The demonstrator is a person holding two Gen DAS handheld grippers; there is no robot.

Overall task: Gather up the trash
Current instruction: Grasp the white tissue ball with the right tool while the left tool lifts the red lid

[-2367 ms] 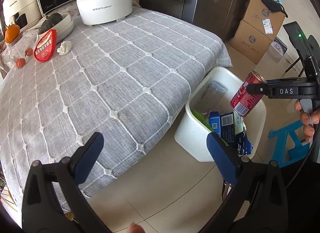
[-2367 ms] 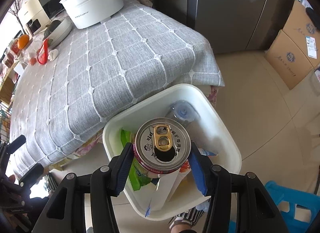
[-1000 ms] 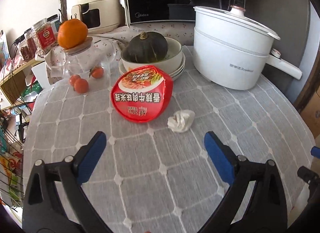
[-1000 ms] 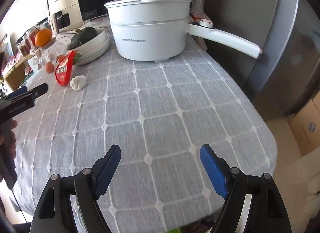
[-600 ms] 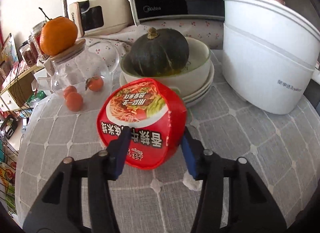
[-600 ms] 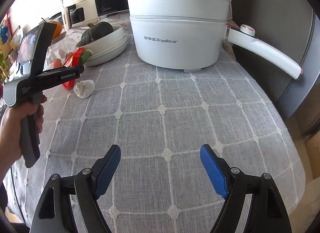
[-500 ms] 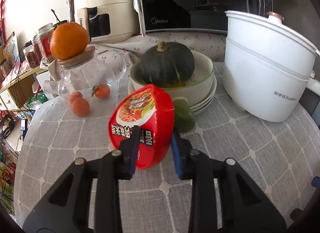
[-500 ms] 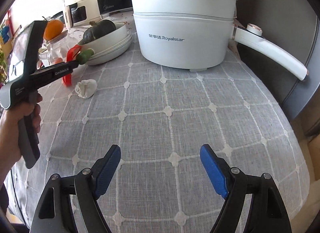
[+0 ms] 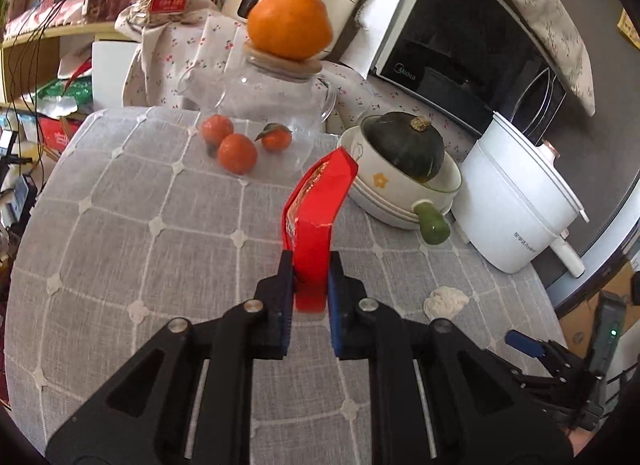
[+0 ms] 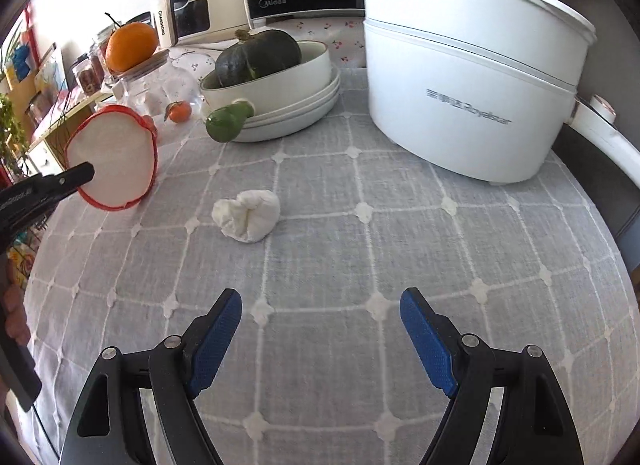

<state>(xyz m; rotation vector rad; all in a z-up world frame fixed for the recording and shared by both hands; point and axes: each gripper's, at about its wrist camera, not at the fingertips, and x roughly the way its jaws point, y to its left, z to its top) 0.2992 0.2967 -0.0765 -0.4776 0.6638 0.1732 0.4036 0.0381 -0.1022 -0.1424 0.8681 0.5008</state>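
Note:
A red instant-noodle cup (image 9: 320, 193), squashed flat, stands edge-on between the blue pads of my left gripper (image 9: 310, 277). The jaws are closing and both pads press on its lower part. In the right wrist view the cup's white inside (image 10: 112, 157) faces me at the far left, held just above the grey checked tablecloth (image 10: 360, 265). A crumpled white tissue (image 10: 248, 215) lies on the cloth ahead of my right gripper (image 10: 320, 317), a little left of its centre line. That gripper is open with nothing between its fingers. The tissue (image 9: 446, 301) also shows right of the left gripper.
A white electric pot (image 10: 472, 77) with a long handle stands at the back right. Stacked bowls holding a dark green squash (image 10: 256, 59) sit behind the tissue. A glass jar (image 9: 280, 77) topped by an orange, small tangerines (image 9: 236, 151) and a microwave (image 9: 460, 45) line the back.
My left gripper went from wide open to closed on the red cup, which now stands turned edge-on and squeezed flat. The right gripper came forward over the table toward the tissue, still open.

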